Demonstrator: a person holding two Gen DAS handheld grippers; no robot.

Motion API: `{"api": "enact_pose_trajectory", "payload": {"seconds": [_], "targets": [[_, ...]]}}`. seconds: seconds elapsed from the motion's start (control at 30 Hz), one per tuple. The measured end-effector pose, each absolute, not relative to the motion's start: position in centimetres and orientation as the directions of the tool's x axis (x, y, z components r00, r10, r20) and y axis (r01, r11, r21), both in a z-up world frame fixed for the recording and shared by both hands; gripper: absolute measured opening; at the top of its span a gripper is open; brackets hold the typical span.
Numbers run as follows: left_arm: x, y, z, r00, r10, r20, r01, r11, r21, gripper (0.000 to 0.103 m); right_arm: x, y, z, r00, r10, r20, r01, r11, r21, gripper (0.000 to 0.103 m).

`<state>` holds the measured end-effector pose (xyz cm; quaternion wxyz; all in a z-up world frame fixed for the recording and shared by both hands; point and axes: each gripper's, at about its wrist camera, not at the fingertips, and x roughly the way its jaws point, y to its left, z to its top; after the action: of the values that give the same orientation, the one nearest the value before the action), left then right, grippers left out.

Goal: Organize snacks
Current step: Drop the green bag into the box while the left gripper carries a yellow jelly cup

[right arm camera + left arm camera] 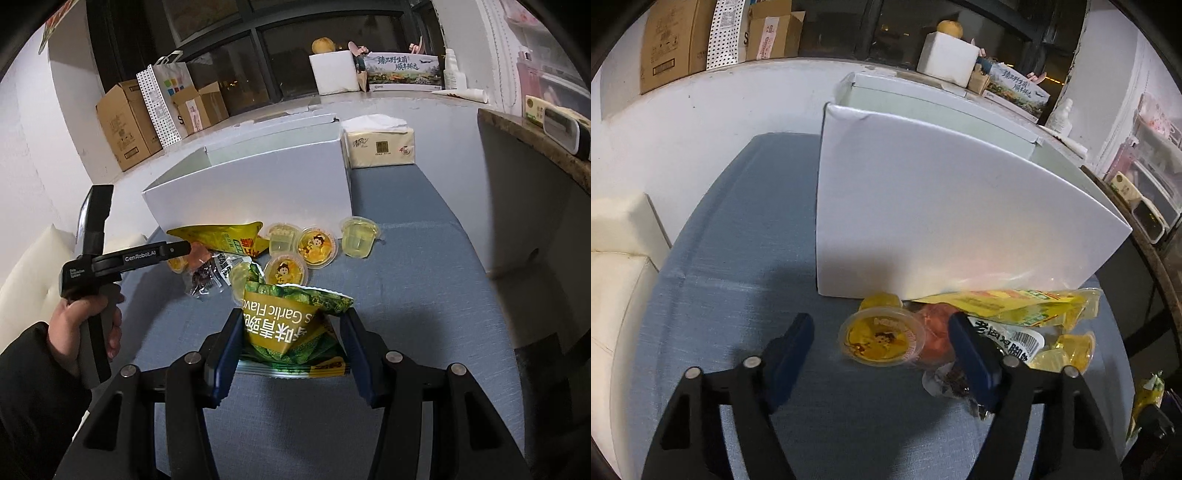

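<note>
- The blue fabric-covered table (424, 277) fills most of both views; its right half is bare cloth out to the right edge, and a broad bare stretch lies nearest the cameras
- A large white cardboard box (251, 195), lid open, stands toward the far side of the table, its front wall upright just behind the row of snacks; a wrapped pack of paper tissues (380, 146) sits beside its right end
- The right gripper (291, 332) is clamped on a green and yellow garlic-flavour snack bag (295, 317), blue pads pressing both sides, the bag lifted clear of the cloth
- The left gripper (882, 332) has its jaws apart with nothing pressed between them; it hangs low over the left end of the snack pile, with open cloth to its left, and a hand (88, 321) holds its grip
- A yellow foil snack packet (221, 238) lies against the foot of the box
- A round clear jelly cup with a yellow cartoon lid (882, 339) rests between the left gripper's fingers, untouched
- Three more jelly cups (360, 236) sit apart on the cloth right of the packet
</note>
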<state>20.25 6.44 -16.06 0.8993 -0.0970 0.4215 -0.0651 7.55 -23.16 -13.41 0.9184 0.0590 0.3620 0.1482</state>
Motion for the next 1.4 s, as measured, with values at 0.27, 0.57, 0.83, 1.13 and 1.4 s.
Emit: {"api": "enact_pose_trajectory", "payload": {"seconds": [0.27, 0.57, 0.83, 1.13, 1.4], "targets": [[19.7, 6.5, -15.1, 0.655, -0.202, -0.728, 0.059, 0.974, -0.218, 0.051, 7.2, -22.6, -13.3, 0.694, 0.324, -0.643, -0.244, 0.946, 0.213, 0.057], [15.5, 6.0, -10.6, 0.728, -0.226, -0.648, 0.121, 0.972, -0.203, 0.051, 6.9, -21.6, -12.3, 0.700, 0.347, -0.624, -0.272, 0.938, 0.216, 0.057], [13.1, 5.4, -4.7, 0.790, -0.250, -0.559, 0.190, 0.968, -0.164, 0.051, 7.8, -20.2, -9.6, 0.719, 0.381, -0.582, -0.314, 0.924, 0.217, 0.057], [16.9, 4.7, -0.2, 0.822, -0.224, -0.524, 0.202, 0.974, -0.101, 0.051, 14.1, -19.0, -3.3, 0.773, 0.396, -0.496, -0.349, 0.918, 0.189, 0.057], [23.0, 4.0, 0.8, 0.820, -0.201, -0.535, 0.195, 0.978, -0.069, 0.051, 22.6, -18.4, -1.5, 0.768, 0.374, -0.519, -0.325, 0.927, 0.187, 0.057]]}}
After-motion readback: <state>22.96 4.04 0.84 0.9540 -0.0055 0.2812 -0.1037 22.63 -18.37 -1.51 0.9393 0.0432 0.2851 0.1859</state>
